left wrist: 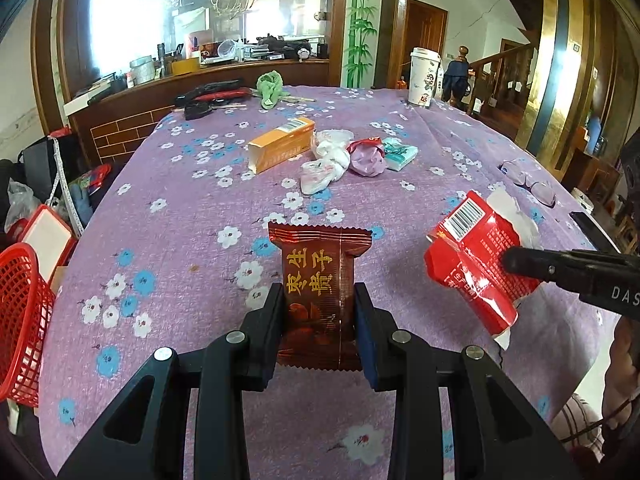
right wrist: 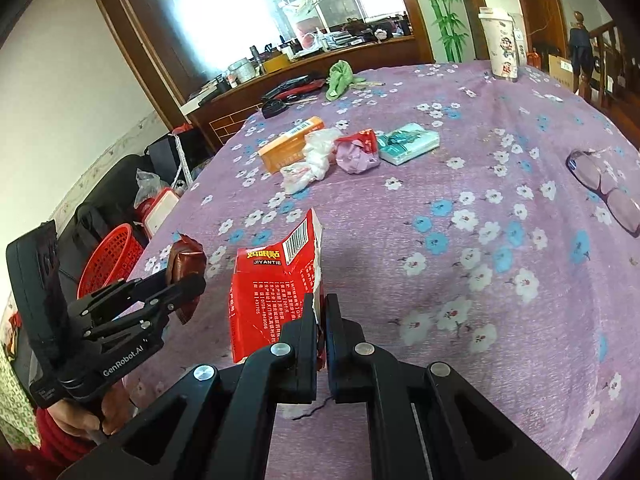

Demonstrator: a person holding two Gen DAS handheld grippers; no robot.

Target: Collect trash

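Over the purple flowered tablecloth (left wrist: 180, 240) I have both grippers up off the surface, each carrying a piece of trash. My left gripper (left wrist: 320, 304) has its jaws clamped on a dark brown foil snack packet with gold characters (left wrist: 318, 276), held upright between the pads, with its crimped top edge above them. My right gripper (right wrist: 320, 312) has its jaws pressed together on the torn edge of a flattened red cardboard box with a barcode (right wrist: 272, 284), which sticks up and to the left of the fingers. From the left wrist view, that red box hangs just to the right of the brown packet, apart from it. Farther along the table lie an orange rectangular carton (left wrist: 280, 144), a crumpled white plastic wrapper (left wrist: 326, 160), a pinkish scrunched wrapper with red trim (left wrist: 366, 158) and a teal tissue pack (left wrist: 400, 154), close together. A red plastic mesh basket (left wrist: 22, 320) stands beside the table's left edge, below the tabletop.
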